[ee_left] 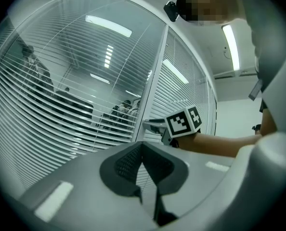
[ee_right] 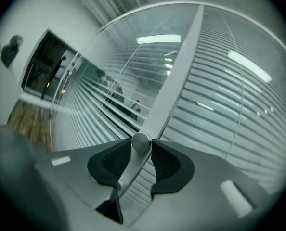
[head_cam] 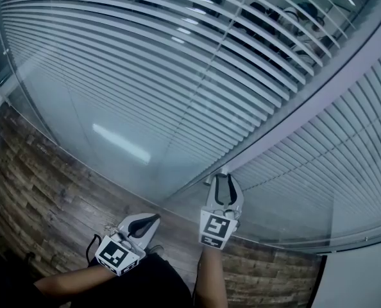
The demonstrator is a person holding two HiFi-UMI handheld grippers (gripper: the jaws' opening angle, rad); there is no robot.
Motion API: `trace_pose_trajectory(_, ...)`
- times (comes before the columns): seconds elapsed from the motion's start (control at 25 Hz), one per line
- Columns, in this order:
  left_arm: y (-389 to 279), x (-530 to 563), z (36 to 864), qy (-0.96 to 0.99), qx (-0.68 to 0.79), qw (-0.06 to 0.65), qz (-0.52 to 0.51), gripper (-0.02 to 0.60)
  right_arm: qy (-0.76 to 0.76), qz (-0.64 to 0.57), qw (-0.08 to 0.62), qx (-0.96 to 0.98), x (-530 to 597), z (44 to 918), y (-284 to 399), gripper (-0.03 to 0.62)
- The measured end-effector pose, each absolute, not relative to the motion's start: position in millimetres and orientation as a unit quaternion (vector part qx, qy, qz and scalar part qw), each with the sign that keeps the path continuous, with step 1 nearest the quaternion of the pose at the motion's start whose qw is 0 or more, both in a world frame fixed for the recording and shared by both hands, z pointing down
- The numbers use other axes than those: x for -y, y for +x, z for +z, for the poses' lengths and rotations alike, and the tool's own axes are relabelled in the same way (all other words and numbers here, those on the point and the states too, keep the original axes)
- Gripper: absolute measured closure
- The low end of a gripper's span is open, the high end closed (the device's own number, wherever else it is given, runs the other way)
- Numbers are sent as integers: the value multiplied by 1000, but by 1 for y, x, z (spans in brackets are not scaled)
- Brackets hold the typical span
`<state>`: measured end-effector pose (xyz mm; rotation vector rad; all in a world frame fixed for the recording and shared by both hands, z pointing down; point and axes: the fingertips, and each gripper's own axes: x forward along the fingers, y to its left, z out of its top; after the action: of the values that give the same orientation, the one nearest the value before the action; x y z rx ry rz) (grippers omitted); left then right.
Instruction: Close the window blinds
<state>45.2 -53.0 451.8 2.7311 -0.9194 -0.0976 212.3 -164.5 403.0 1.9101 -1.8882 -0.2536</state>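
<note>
Right gripper [head_cam: 225,178]: we see it at 6 o'clock in the head view, nose against the partition. In its own view the two dark pads sit tight on either side of a small round knob [ee_right: 140,141], so the claw holds that knob.
Knob: silver and mounted on the pale frame [head_cam: 319,95]. From the head camera we can barely pick it out, because the claw covers most of it.
Left gripper [head_cam: 153,220]: it is at 7 o'clock in the head view, apart from the glass. In its own view the pad tips meet with nothing between them, so the claw is closed and empty.
Blinds [head_cam: 145,76]: these are horizontal slats behind the glass [head_cam: 113,140], and they fill the head view from 9 to 3 o'clock. The frame splits them into two panes, running from 6 up toward 2 o'clock.
Slat angle: toward 1 o'clock the left pane shows dark gaps between slats. Lower down, glare whitens the pane, and we cannot tell how those slats are tilted.
Figures [head_cam: 267,18]: we see dark shapes through the gaps, cut into strips by the slats, with no detail readable.
Floor [head_cam: 43,191]: wood-grain planks at 8 o'clock, cut off by the picture's edge.
Forearm [head_cam: 210,281]: it is bare and runs out of the picture at 6 o'clock.
</note>
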Motion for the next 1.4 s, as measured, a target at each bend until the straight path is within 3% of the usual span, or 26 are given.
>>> trace_pose_trajectory(0.2, 45, 54, 447, 937, 319, 135, -33, 581, 702, 71, 11, 708, 162, 394, 222, 424)
trace_pose_trajectory(0.48, 36, 56, 452, 930, 330, 157, -40, 581, 732, 106, -47, 671, 165, 390, 226, 452)
trace_pose_trajectory(0.72, 33, 56, 455, 928, 334, 157, -42, 581, 739, 95, -33, 666, 164, 392, 229, 465)
trace_pose_trajectory(1.4, 36, 45, 457, 935, 311, 167, -45, 581, 685, -74, 207, 695, 169, 399, 214, 461)
